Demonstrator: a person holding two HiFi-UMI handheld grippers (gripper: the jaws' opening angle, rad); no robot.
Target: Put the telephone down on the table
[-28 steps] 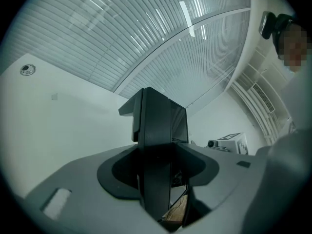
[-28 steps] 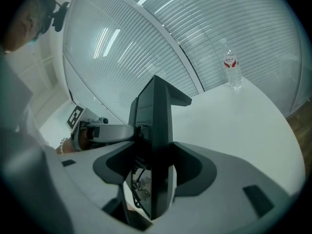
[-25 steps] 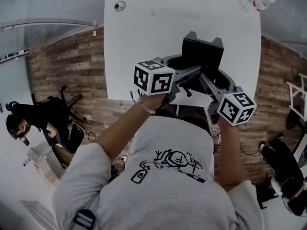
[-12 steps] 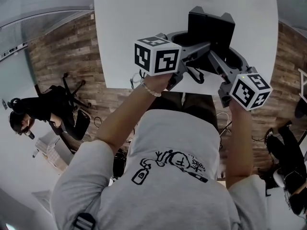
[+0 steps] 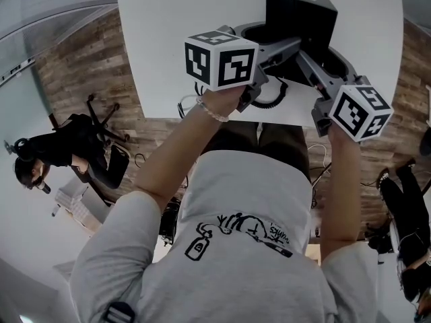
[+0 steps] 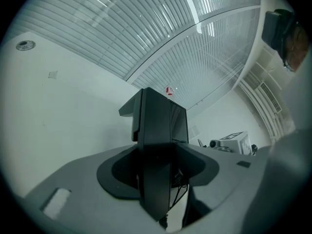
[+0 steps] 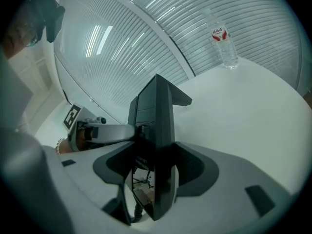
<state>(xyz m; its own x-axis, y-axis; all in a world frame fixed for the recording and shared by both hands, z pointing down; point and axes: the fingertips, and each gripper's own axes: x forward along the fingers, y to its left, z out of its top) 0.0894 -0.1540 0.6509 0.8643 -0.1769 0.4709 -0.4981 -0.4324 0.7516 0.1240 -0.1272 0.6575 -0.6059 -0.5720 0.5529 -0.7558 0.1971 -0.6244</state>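
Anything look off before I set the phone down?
Nothing spilled or damaged. The black plastic telephone is gripped from both sides; only its black coiled cord dangles loose beneath it, over the white table.

The white table [image 5: 168, 52] is bare to the left of the black telephone [image 5: 300, 15] and past it, so a gripper could move there. The telephone fills the gap between the left gripper [image 6: 156, 169] and the right gripper [image 7: 158, 172], and its curly cord [image 5: 276, 101] hangs under it. A water bottle [image 7: 222, 45] stands far off on the right, and a small round thing [image 6: 25, 45] sits far off on the left.
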